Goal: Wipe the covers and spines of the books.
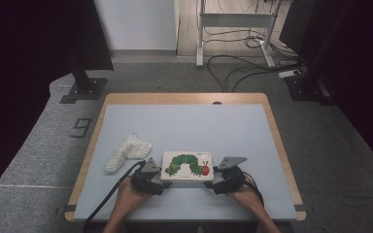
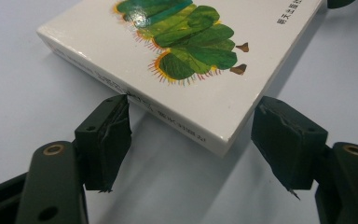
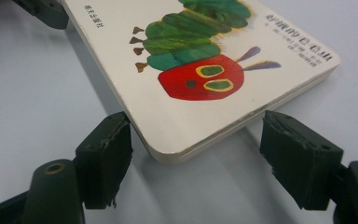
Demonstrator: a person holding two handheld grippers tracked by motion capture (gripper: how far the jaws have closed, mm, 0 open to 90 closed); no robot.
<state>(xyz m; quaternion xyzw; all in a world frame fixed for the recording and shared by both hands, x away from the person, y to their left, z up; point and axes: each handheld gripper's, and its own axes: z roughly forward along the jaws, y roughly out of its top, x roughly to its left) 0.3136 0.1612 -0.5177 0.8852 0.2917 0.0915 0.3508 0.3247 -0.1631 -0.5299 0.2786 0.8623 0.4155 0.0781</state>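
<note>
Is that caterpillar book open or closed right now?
Closed. The book lies flat on the table, front cover with the caterpillar facing up, and its page edges are pressed together in the right gripper view.

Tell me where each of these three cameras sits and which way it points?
High view: above the person's side, looking down on the table; forearms, left gripper, right gripper show.
Left gripper view: on the left gripper, facing the book corner.
Right gripper view: on the right gripper, facing the caterpillar's head.
All share the book.
</note>
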